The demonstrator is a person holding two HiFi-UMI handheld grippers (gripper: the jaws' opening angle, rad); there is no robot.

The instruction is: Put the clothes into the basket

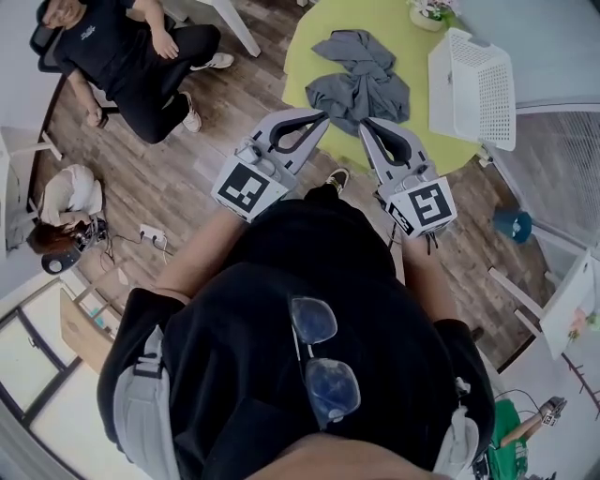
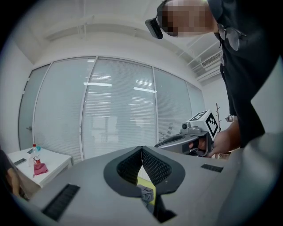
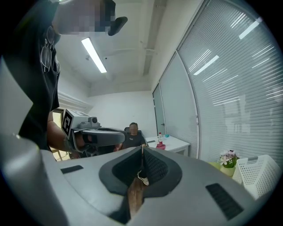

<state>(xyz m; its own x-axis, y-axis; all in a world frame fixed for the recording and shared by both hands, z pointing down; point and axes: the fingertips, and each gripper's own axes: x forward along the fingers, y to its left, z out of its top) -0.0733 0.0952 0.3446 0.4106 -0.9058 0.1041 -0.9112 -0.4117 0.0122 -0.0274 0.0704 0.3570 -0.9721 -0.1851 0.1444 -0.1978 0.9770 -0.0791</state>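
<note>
**Both tools pressed together and empty, close to the clothes on the green desk**

The person stands at the near edge of a round green desk (image 1: 305, 47), holding one tool in each hand side by side and pointing them towards it. The left tool (image 1: 322, 116) has its jaws pressed together at the tips, with nothing pinched between them. In the left gripper view only a strip of green desk and a fold of grey cloth show through the slot behind the closed tips. The right tool (image 1: 367, 123) is likewise closed and holds nothing. In the right gripper view its slot shows wooden floor (image 1: 187, 178) and the toe of a shoe.

The clothes (image 1: 361, 80), a crumpled grey heap, lie on the desk in front of both tools. In the head view the tool tips sit near the heap's closest edge, the left at its left corner and the right at its lower middle. The white slatted basket (image 1: 473, 84) is on the right side of the desk, just beside the clothes and apart from them. It looks tipped on its side, though the steep view makes that hard to judge. A small pot of flowers (image 1: 431, 11) stands at the far rim, behind the basket.

A second person (image 1: 131, 47) sits on a chair across the floor to the left, well apart from the desk
</note>
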